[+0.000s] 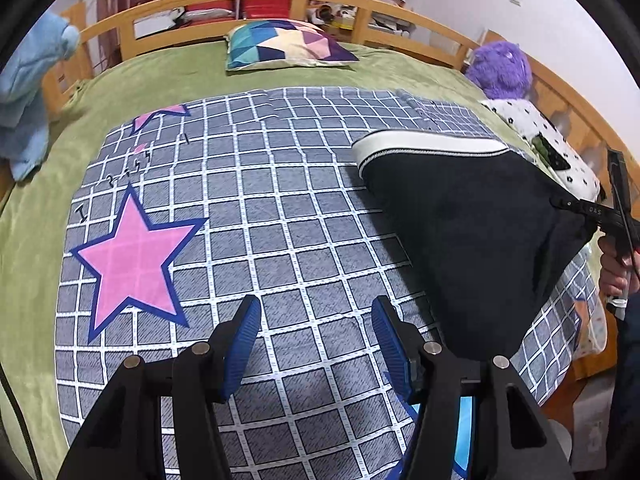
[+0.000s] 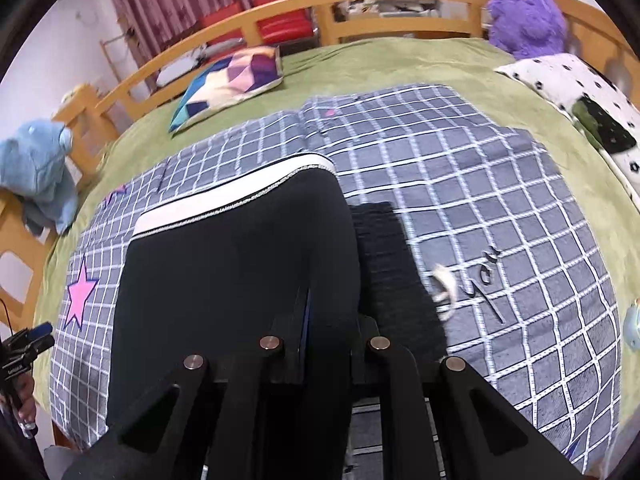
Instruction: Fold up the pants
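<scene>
Pants (image 1: 472, 240) of dark, matte knit with a broad white ribbed waistband (image 1: 428, 144) hang in a taut sheet over the right side of the grid-checked quilt (image 1: 280, 220), pinched at one edge by the right gripper (image 2: 316, 320), whose jaws are nearly together on the fabric. The left gripper (image 1: 316, 332) hovers half open above the quilt, its ridged blue pads (image 1: 246, 334) holding nothing. A pink star (image 1: 132, 256) is printed on the quilt, which lies over a soft green blanket (image 1: 168, 72)
</scene>
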`<move>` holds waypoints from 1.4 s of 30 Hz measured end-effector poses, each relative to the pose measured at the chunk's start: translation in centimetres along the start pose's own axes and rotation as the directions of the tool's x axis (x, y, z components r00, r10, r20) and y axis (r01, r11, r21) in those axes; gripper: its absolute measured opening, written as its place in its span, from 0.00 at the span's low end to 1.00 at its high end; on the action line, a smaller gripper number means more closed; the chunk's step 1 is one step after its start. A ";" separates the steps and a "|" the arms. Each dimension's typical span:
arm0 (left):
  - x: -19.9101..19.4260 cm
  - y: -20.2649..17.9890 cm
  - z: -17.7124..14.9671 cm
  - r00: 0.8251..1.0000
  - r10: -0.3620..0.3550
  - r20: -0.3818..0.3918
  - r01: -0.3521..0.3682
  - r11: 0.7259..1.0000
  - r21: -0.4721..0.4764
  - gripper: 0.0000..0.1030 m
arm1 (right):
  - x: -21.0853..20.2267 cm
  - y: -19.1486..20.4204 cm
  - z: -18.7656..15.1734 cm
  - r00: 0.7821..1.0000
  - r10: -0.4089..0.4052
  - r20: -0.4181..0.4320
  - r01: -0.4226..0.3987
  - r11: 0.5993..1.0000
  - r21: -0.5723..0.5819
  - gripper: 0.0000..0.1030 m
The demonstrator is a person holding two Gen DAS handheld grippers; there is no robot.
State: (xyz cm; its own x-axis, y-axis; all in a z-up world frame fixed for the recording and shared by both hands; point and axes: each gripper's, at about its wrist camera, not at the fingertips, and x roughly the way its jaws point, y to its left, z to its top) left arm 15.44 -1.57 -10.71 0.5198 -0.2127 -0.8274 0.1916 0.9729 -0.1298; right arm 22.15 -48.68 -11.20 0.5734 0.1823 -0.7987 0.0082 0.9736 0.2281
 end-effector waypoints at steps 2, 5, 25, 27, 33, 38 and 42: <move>0.4 -0.4 0.1 1.000 0.002 -0.009 -0.002 1.000 0.006 0.54 | 1.4 -0.9 -0.6 0.999 -0.019 -0.031 0.019 1.000 0.010 0.12; 0.8 -0.8 0.0 1.000 -0.005 -0.022 0.005 1.000 -0.001 0.54 | 3.0 -1.1 -1.2 0.997 -0.060 -0.058 0.060 0.998 -0.010 0.12; 1.0 -0.3 -0.5 0.997 -0.054 -0.051 0.051 0.997 -0.059 0.54 | 1.9 -1.3 -2.3 0.992 -0.118 -0.053 0.116 0.993 -0.035 0.24; 1.0 -0.2 -0.5 0.997 -0.062 -0.052 0.058 0.996 -0.068 0.54 | 1.5 -1.4 -2.3 0.990 -0.131 -0.049 0.129 0.991 -0.043 0.24; 0.9 -0.6 -0.6 0.997 -0.067 -0.049 0.064 0.996 -0.060 0.54 | 0.2 -1.3 -2.3 0.986 -0.163 -0.033 0.161 0.985 -0.054 0.24; 0.6 -0.7 -0.6 0.996 -0.074 -0.045 0.071 0.996 -0.058 0.54 | -0.6 -1.4 -2.4 0.986 -0.168 -0.023 0.167 0.985 -0.050 0.24; 0.5 -0.8 -0.6 0.996 -0.077 -0.046 0.075 0.996 -0.057 0.54 | -1.0 -1.1 -2.5 0.985 -0.170 -0.018 0.169 0.984 -0.053 0.24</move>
State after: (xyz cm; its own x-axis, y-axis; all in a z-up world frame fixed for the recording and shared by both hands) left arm 15.08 -2.43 -11.34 0.4645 -0.2828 -0.8392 0.1819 0.9579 -0.2221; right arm 19.52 -49.61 -12.02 0.5489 0.0168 -0.8357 0.0611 0.9963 0.0601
